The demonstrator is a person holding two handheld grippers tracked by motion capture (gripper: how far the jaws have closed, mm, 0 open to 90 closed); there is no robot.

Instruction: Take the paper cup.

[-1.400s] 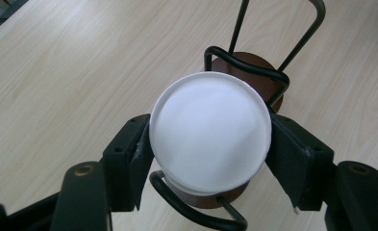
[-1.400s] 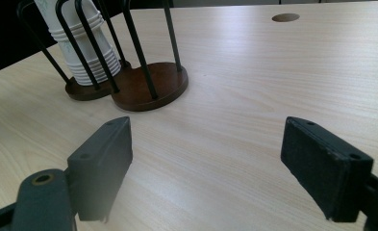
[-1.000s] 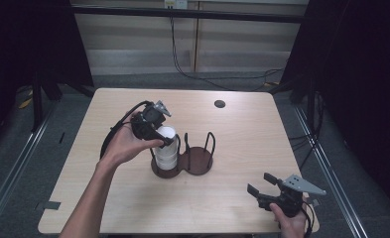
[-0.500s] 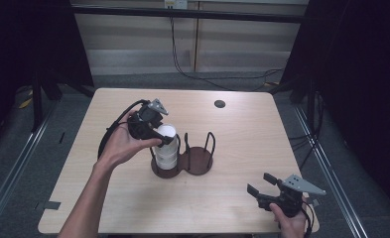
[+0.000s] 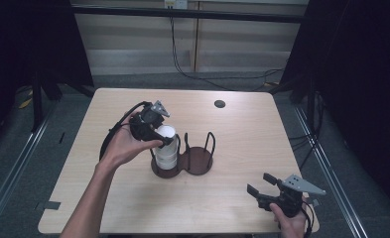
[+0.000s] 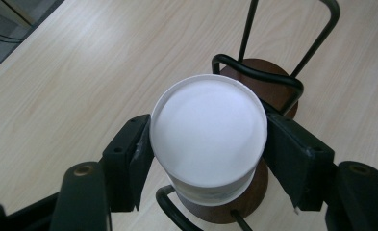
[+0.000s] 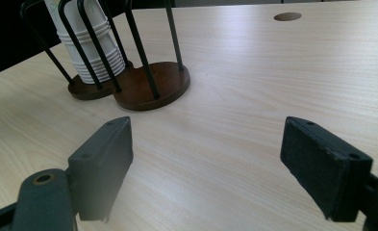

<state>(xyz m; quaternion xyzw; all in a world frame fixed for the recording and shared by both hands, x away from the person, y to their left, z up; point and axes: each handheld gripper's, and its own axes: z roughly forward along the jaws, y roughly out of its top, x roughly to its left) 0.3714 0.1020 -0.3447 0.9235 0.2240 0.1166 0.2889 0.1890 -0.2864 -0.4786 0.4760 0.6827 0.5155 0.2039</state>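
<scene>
A stack of white paper cups point(image 5: 166, 146) stands bottom-up in the left bay of a two-bay holder point(image 5: 198, 162) with a dark wooden base and black wire loops. My left gripper point(image 5: 165, 135) comes down on the stack from above. In the left gripper view its jaws press both sides of the top cup point(image 6: 208, 130), and the holder's empty bay point(image 6: 268, 82) lies beyond. My right gripper point(image 5: 260, 183) is held open at the table's front right corner, nothing between its jaws. The right gripper view point(image 7: 206, 139) looks over bare table toward the cups point(image 7: 88, 43) and holder point(image 7: 150, 84).
A small dark round hole point(image 5: 220, 103) sits near the table's far edge, also in the right gripper view point(image 7: 287, 16). The left gripper's black cable point(image 5: 112, 135) loops over the table to the left of the holder. Dark curtains flank the light wooden table point(image 5: 252, 134).
Almost nothing differs; the left hand has shifted very slightly at the top of the cup stack. The right gripper has stayed where it was.
</scene>
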